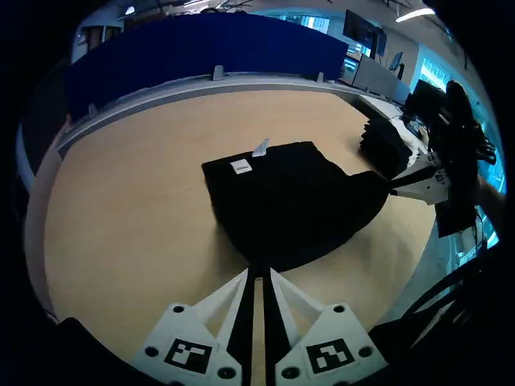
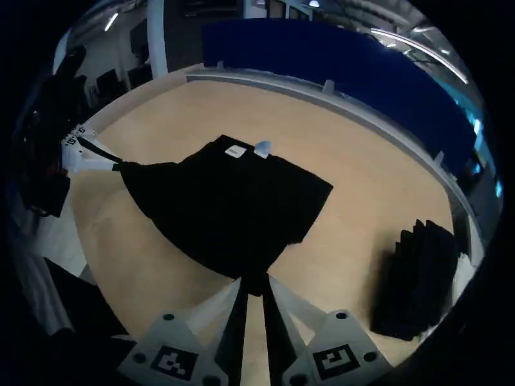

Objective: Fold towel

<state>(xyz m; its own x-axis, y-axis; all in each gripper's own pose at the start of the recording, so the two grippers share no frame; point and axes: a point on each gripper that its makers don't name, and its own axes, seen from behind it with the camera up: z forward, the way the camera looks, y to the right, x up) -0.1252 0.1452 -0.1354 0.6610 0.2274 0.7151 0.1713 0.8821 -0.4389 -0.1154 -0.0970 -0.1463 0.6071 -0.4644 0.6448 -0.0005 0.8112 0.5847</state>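
A black towel (image 1: 290,199) lies on the light wooden table (image 1: 129,193), with a white tag (image 1: 241,166) near its far edge. My left gripper (image 1: 257,267) is shut on the towel's near corner in the left gripper view. The right gripper (image 1: 394,184) pinches another corner at the right. In the right gripper view, the towel (image 2: 232,206) spreads ahead and my right gripper (image 2: 256,283) is shut on its near corner. Far to the left there, the left gripper (image 2: 117,166) holds the other corner. The edge between the two grippers is pulled taut.
A stack of folded dark towels (image 1: 386,145) (image 2: 418,276) sits near the table's edge beside the right gripper. A blue partition (image 1: 193,51) (image 2: 335,58) runs along the table's far side. A person's dark sleeve (image 1: 460,148) is behind the right gripper.
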